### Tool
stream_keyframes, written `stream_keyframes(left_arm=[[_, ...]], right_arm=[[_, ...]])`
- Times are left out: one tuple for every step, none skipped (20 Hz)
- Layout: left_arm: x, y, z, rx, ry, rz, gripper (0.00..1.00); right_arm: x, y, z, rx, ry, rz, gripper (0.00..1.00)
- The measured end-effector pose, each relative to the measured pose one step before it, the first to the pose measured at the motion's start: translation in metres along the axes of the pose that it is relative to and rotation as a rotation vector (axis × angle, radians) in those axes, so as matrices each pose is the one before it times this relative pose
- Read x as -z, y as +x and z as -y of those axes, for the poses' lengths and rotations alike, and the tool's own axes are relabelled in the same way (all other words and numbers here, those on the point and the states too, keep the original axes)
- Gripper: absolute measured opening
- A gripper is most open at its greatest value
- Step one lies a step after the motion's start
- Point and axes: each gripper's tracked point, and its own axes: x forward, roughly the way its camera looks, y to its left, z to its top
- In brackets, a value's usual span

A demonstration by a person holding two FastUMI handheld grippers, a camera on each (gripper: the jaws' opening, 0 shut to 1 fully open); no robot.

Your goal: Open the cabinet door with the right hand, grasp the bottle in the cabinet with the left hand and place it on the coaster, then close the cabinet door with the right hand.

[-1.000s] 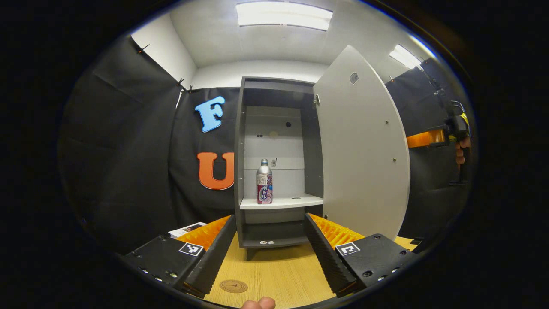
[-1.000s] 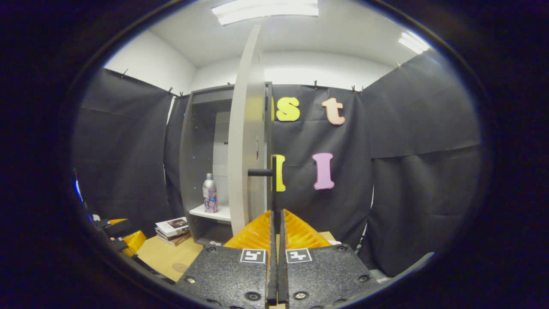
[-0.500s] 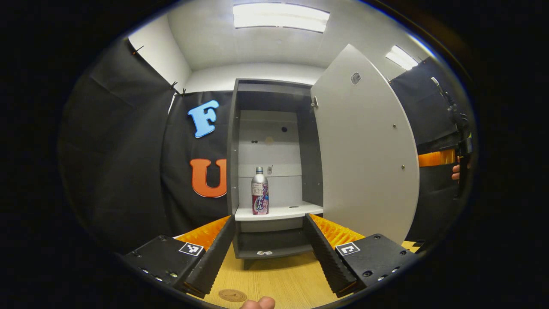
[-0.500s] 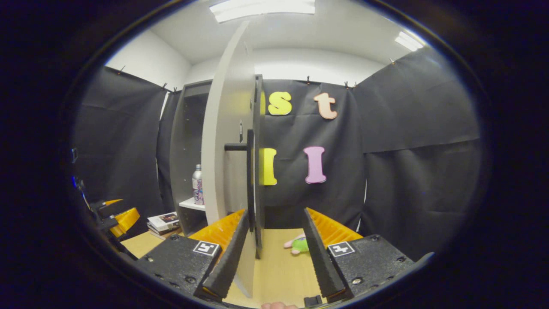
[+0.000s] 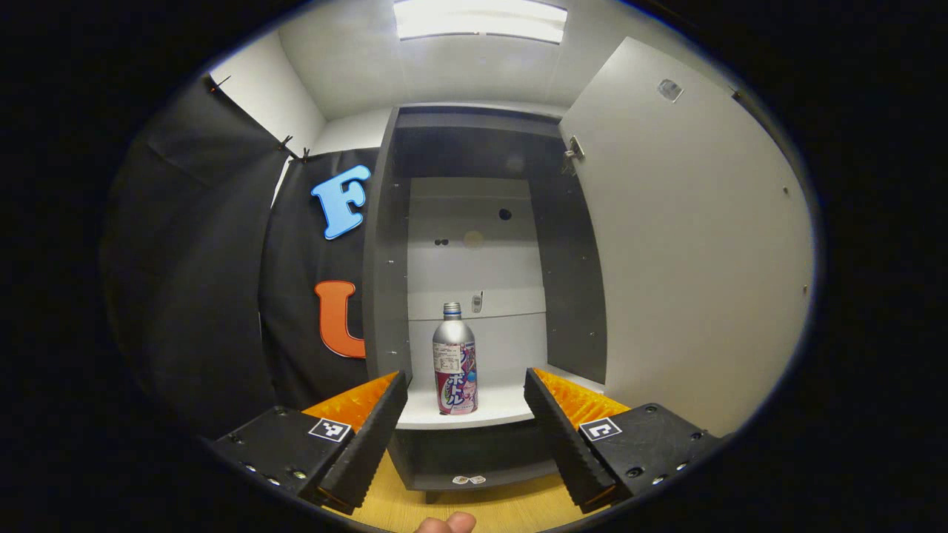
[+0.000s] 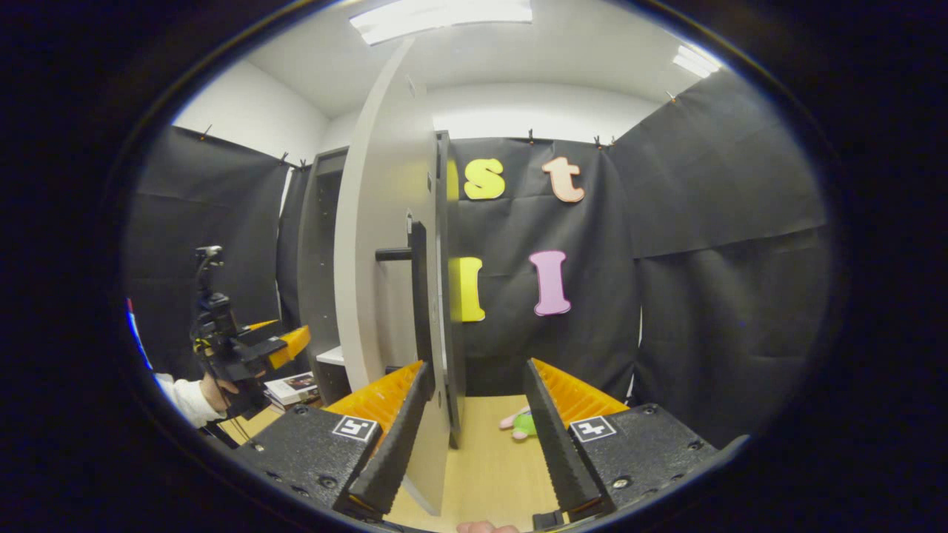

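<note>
Black-curtained booth, wooden table point(image 5: 511, 500). Cabinet door point(image 5: 689, 244) open; metal bottle point(image 5: 455, 368) upright on shelf point(image 5: 489, 407). Left gripper point(image 5: 465, 414) wide, lined up, not touching. Right gripper point(image 6: 474, 414) wide, holding nothing. Bottle probably rigid, slick, tippy: grab mid-body.

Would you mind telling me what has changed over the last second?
The right hand-held gripper let go of the door handle and opened. The left hand-held gripper moved toward the bottle, open throughout. The bottle stayed on its shelf; the cabinet door remained open.
</note>
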Motion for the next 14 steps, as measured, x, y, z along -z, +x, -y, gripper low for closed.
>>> stream_keyframes(left_arm=[[0.00763, 0.01649, 0.00273, 0.00594, -0.00877, -0.01452, 0.96], [0.0058, 0.01285, 0.00194, 0.00422, -0.01245, -0.01299, 0.96], [0.00398, 0.01288, -0.00078, -0.00448, -0.00806, -0.00969, 0.96], [0.00361, 0.01379, -0.00385, -0.01217, 0.00239, -0.01056, 0.96], [0.00066, 0.01082, -0.00625, -0.02305, 0.01287, -0.00594, 0.96], [0.00105, 0.01336, -0.00439, -0.01961, 0.01548, 0.0011, 0.96], [0.00307, 0.01147, -0.00309, -0.01284, 0.00684, -0.00232, 0.96], [0.00397, 0.01055, -0.00186, -0.0056, 0.00038, -0.00505, 0.96], [0.00455, 0.00983, 0.00015, -0.00176, -0.00185, -0.00836, 0.96], [0.00476, 0.00771, -0.00027, -0.00169, -0.00281, -0.01675, 0.96], [0.00408, 0.00789, -0.00099, -0.00083, -0.00613, -0.01073, 1.0], [0.00138, 0.00722, -0.00022, 0.00025, -0.0053, -0.00277, 0.96], [0.00246, 0.00825, -0.00098, -0.00197, -0.00235, -0.00175, 0.96], [0.00118, 0.00619, 0.00009, -0.00018, -0.00097, -0.00169, 0.96]], right_arm=[[0.00062, 0.00103, -0.00007, -0.00076, 0.00508, -0.00189, 0.8], [-0.00012, 0.00049, -0.00042, -0.00331, 0.0089, -0.00262, 0.81], [-0.00051, 0.00158, -0.0014, -0.00303, 0.00865, -0.00393, 0.82], [-0.00057, 0.00165, -0.00001, -0.00082, 0.00744, -0.0026, 0.8], [0.00141, -0.00302, 0.00012, 0.00041, 0.00355, -0.00137, 0.8], [-0.00039, -0.00017, 0.00012, 0.00123, 0.00142, -0.00154, 0.81], [0.00032, -0.00019, 0.00002, -0.00069, -0.0015, -0.00199, 0.81], [-0.00001, 0.00017, -0.00029, -0.00201, -0.00381, -0.00246, 0.81], [0.00041, -0.00043, 0.00059, -0.00082, -0.00506, -0.00271, 0.81], [-0.00002, -0.00018, 0.00061, -0.00077, -0.00315, -0.00193, 0.81], [-0.00002, -0.00018, 0.0, -0.0006, -0.00083, -0.00172, 0.81], [-0.00004, -0.00012, 0.00006, -0.00085, 0.00349, -0.00188, 0.81], [-0.00029, 0.00041, -0.00092, -0.00247, 0.00794, -0.00151, 0.81], [-0.00026, -0.00004, -0.0007, -0.00403, 0.01005, -0.00182, 0.81]])
